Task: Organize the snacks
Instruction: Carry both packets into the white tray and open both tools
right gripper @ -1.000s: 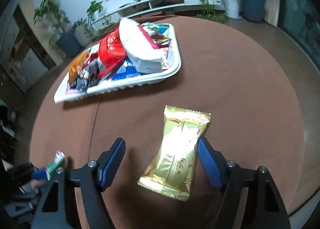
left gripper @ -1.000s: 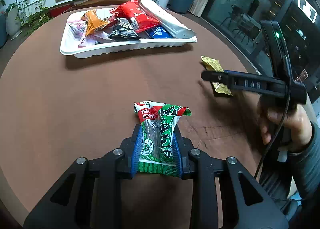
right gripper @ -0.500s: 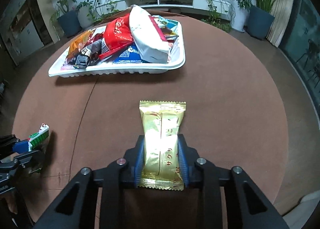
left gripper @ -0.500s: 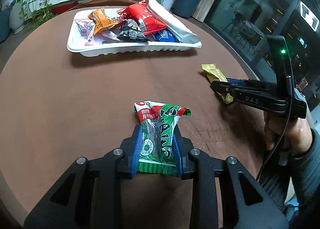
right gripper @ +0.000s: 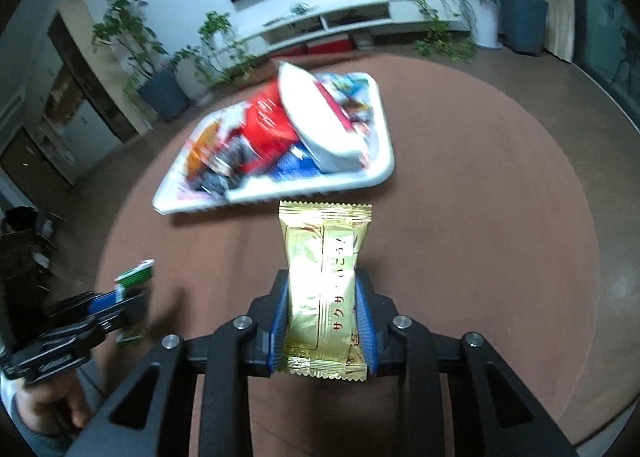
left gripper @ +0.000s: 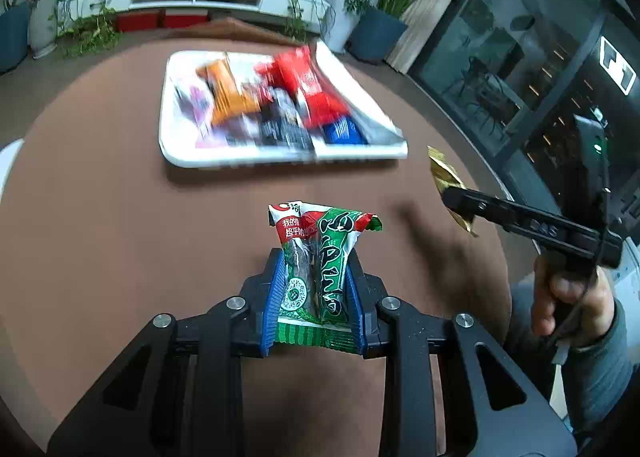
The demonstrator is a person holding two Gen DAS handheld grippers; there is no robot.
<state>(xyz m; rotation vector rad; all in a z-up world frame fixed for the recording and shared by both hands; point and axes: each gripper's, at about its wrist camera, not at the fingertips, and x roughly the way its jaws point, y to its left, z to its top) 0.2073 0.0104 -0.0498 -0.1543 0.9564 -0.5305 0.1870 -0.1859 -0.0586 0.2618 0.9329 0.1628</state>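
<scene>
**Both snacks lifted, heading for the tray**

Left wrist view: round brown table [left gripper: 120, 217] in a lounge with potted plants and a low white shelf behind. The white tray [left gripper: 240, 155], already piled with packets, sits well beyond the left gripper [left gripper: 316, 289]. Its jaws are clamped on the green snack packet [left gripper: 320, 257], held upright between the blue pads. To the right of the tray, the right gripper [left gripper: 460, 197] holds its gold packet off the table (a second ago it lay flat there). The tray is blurred, so the view is moving.

Right wrist view: same table, tray [right gripper: 376, 177] now just beyond the gold snack packet [right gripper: 324, 277]. The right gripper's jaws, open a second ago, are clamped on the packet. The left gripper [right gripper: 124, 297] is down-left of the tray.

Judgement: both picks done; carry and release into the tray remain.
</scene>
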